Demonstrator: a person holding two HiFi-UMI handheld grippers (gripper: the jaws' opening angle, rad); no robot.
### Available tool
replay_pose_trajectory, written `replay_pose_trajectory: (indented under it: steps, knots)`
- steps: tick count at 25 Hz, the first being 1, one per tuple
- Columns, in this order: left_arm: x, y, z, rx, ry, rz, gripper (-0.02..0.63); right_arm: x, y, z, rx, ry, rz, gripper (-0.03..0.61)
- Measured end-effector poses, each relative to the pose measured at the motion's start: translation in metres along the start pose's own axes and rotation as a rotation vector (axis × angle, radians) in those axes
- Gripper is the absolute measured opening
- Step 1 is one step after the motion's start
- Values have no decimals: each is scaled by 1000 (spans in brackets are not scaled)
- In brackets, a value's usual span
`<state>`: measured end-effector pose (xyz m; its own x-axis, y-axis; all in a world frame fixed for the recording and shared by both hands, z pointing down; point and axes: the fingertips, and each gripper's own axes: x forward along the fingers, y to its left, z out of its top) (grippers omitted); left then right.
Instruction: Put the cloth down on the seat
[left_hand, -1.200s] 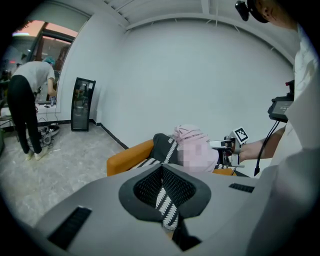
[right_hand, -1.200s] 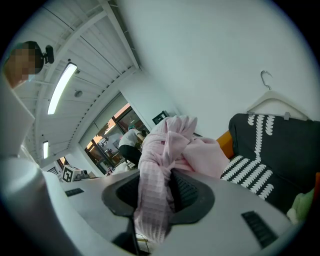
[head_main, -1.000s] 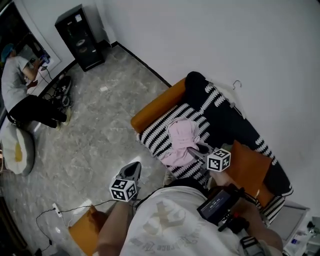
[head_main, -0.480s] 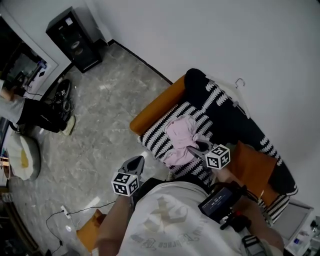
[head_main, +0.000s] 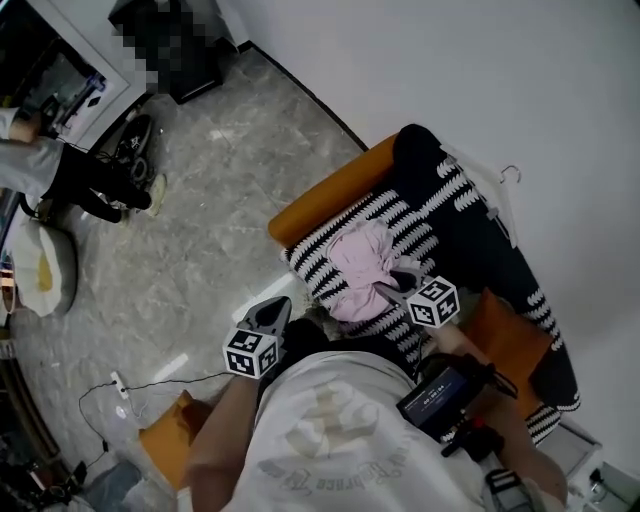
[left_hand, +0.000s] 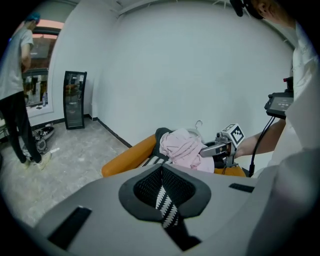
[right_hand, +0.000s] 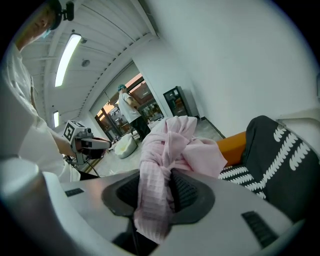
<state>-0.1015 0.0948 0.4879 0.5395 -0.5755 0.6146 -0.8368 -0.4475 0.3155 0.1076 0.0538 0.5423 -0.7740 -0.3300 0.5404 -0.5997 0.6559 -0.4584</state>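
A crumpled pink cloth (head_main: 358, 265) hangs bunched over the black-and-white striped seat (head_main: 318, 268) of an orange sofa. My right gripper (head_main: 385, 292) is shut on it, and in the right gripper view folds of the cloth (right_hand: 170, 145) are pinched between the pads of the right gripper (right_hand: 167, 192). Whether the cloth touches the seat I cannot tell. My left gripper (head_main: 272, 308) is off the sofa's front edge, shut and holding nothing. In the left gripper view the cloth (left_hand: 182, 147) and the right gripper (left_hand: 204, 149) lie beyond the tips of the left gripper (left_hand: 161, 180).
An orange armrest (head_main: 330, 200) bounds the seat's left end and an orange cushion (head_main: 505, 335) lies at its right. A white hanger (head_main: 500, 190) rests on the sofa back. A person (head_main: 60, 170) stands far left by a pale floor cushion (head_main: 40, 270). A cable (head_main: 130, 390) runs across the floor.
The head view has swung, so the sofa sits a little higher and further right. Both grippers keep their places by the seat, the cloth still held. The person at far left has moved.
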Motion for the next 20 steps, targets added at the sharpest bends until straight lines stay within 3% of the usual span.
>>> replay_pose_trajectory:
  steps: [11,20]
  knots:
    - [34,29,25,4,27,-22,12,50,-9,-6,-11,142,50,155]
    - [53,51,3,-71,67,-5,12,93,-21,-33,-112,316,91,155]
